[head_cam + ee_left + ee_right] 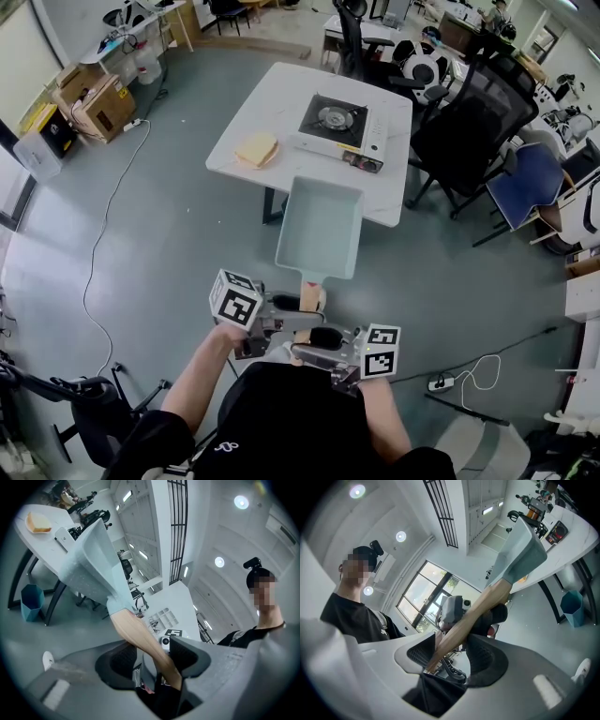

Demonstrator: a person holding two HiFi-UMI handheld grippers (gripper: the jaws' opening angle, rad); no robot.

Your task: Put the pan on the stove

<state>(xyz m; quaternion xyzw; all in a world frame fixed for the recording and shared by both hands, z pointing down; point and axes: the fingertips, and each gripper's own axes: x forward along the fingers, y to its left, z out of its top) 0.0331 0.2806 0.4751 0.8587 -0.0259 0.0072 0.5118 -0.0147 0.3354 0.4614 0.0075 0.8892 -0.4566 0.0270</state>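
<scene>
A pale teal rectangular pan (319, 225) with a wooden handle (312, 291) hangs above the floor, just short of the near edge of the white table (246, 114). The portable gas stove (339, 122) stands on that table, beyond the pan. My left gripper (281, 323) and right gripper (314, 342) both hold the handle from opposite sides. In the left gripper view the handle (140, 637) runs between the jaws of the left gripper (152, 656) up to the pan (91, 559). The right gripper view shows the same for the handle (473, 616), the right gripper (450, 651) and the pan (520, 555).
A yellow sponge-like block (256, 148) lies on the table left of the stove. Black office chairs (473, 122) stand at the table's right. A blue bin (32, 601) sits under the table. A white cable (108, 216) and a power strip (441, 382) lie on the floor.
</scene>
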